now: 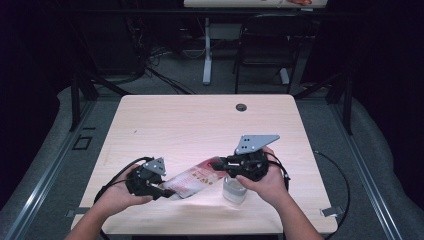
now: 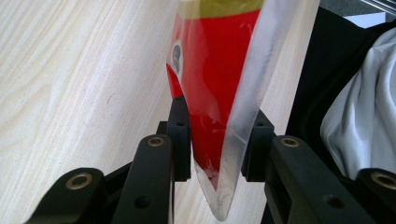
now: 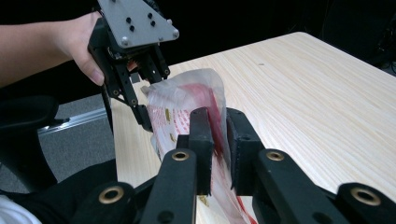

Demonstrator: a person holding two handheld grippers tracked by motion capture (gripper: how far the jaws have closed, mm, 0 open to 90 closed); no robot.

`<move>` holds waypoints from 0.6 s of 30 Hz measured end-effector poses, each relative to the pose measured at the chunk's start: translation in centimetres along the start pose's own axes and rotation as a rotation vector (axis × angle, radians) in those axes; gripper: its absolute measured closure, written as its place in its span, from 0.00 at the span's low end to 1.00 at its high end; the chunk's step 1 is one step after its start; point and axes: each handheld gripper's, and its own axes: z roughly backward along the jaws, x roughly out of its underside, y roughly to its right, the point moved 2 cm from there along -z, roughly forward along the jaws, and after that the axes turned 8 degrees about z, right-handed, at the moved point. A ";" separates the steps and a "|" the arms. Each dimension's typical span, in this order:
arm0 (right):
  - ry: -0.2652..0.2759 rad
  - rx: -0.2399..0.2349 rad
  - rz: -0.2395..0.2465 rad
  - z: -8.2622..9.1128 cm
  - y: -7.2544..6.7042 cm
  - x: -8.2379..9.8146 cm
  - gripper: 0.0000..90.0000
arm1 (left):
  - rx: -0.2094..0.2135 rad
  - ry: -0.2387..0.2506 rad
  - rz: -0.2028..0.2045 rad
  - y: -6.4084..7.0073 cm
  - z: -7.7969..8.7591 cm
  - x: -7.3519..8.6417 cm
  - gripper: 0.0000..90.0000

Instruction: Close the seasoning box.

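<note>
A red and clear plastic bag (image 1: 195, 177) is stretched low over the pale wooden table (image 1: 200, 125) between my two grippers. My left gripper (image 1: 167, 191) pinches the bag's near-left corner. In the left gripper view the pointed corner of the bag (image 2: 215, 70) sits between the pads of the left gripper (image 2: 217, 144). My right gripper (image 1: 220, 165) is shut on the other end. In the right gripper view the bag (image 3: 187, 93) runs between the jaws of the right gripper (image 3: 218, 126), and the left gripper (image 3: 149, 93) holds its far end. A small clear cup (image 1: 234, 190) stands below the right gripper.
A round cable hole (image 1: 241, 107) lies near the table's far edge. A black chair (image 1: 265, 45) and another desk's leg (image 1: 207, 55) stand beyond the table. Dark floor surrounds the table. The person's white clothing (image 2: 359, 116) is close to the left gripper.
</note>
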 end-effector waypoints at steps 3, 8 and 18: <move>-0.002 0.004 -0.009 -0.1 0.1 0.3 0.88 | 0.004 0.001 0.000 0.0 0.1 0.0 0.79; 0.001 0.011 -0.021 0.1 0.1 1.1 0.85 | 0.002 0.000 -0.001 0.0 0.2 0.0 0.79; -0.003 0.034 -0.056 0.7 0.6 2.9 0.81 | 0.001 0.005 -0.007 0.0 0.5 -0.3 0.79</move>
